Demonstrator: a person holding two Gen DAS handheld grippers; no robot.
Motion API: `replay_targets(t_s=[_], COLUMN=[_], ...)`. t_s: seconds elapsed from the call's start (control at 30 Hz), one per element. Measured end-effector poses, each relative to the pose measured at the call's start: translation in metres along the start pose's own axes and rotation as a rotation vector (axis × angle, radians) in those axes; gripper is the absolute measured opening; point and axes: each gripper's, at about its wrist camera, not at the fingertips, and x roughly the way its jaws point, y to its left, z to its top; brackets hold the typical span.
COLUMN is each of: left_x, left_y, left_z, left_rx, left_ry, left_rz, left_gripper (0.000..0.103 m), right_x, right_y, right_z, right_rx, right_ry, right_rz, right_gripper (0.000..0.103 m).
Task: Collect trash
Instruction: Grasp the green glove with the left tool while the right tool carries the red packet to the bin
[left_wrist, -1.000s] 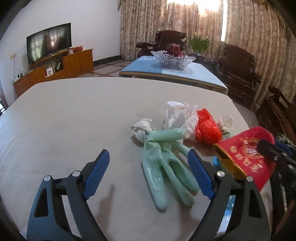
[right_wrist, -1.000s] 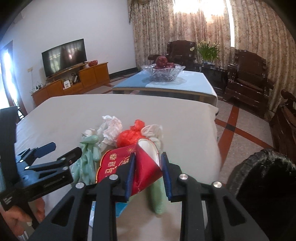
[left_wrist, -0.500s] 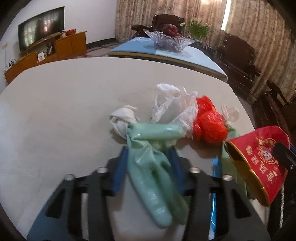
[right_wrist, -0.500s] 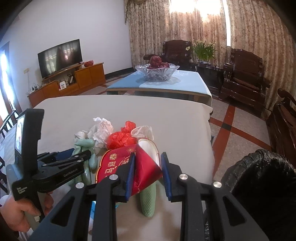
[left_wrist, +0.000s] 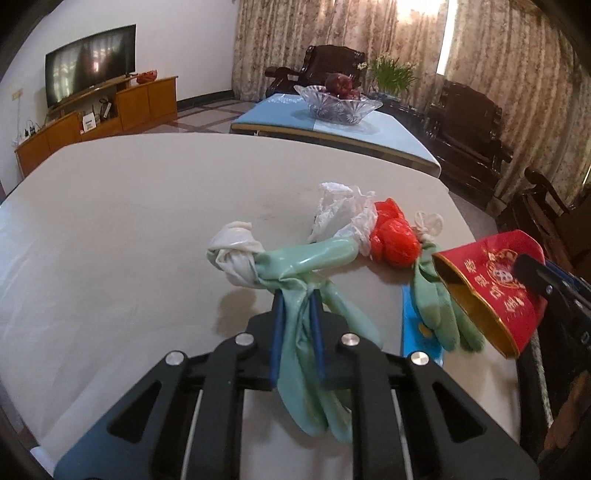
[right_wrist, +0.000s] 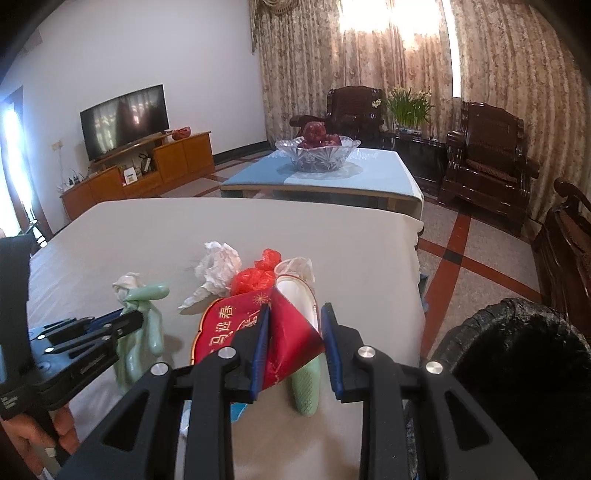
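On the beige table (left_wrist: 129, 221) lies a heap of trash. My left gripper (left_wrist: 295, 295) has its jaws closing, and the blue pads pinch a pale green rubber glove (left_wrist: 317, 254), raised a little off the table. A white knotted glove (left_wrist: 236, 251) clings to the green one. In the right wrist view the left gripper (right_wrist: 129, 319) holds that glove (right_wrist: 140, 332) at the left. My right gripper (right_wrist: 295, 310) is shut on a red paper box (right_wrist: 229, 325) with gold characters. A second green glove (right_wrist: 304, 384) lies under the box.
Crumpled white plastic (left_wrist: 343, 210) and a red plastic bag (left_wrist: 395, 240) lie past the gloves. A flat blue item (left_wrist: 417, 321) lies near the table edge. A black-lined bin (right_wrist: 517, 350) stands low at the right. Beyond the table, a glass fruit bowl (right_wrist: 317, 155) sits on a blue-covered table.
My left gripper went forward over the green glove, closed its jaws on it and lifted it slightly, the white glove rising with it. The right gripper kept still with the red box.
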Motion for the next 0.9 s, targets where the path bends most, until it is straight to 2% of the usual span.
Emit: replay_targets(t_s=[0.4,0.9], left_x=[-0.064,-0.13], left_y=[-0.027,-0.069], left_z=[0.001,0.003], left_rx=[0.036,0.08], left_ry=[-0.065,-0.155], left_rz=[-0.028,-0.089], left_gripper=[0.012,0.011], right_x=[-0.054,-0.121], right_y=[-0.003,-0.017], right_z=[0.006,0.008], right_rx=[0.01,0.018], right_ry=[-0.053,-0.106], right_rz=[0.008,-0.039], right_gripper=[0.028,0.028])
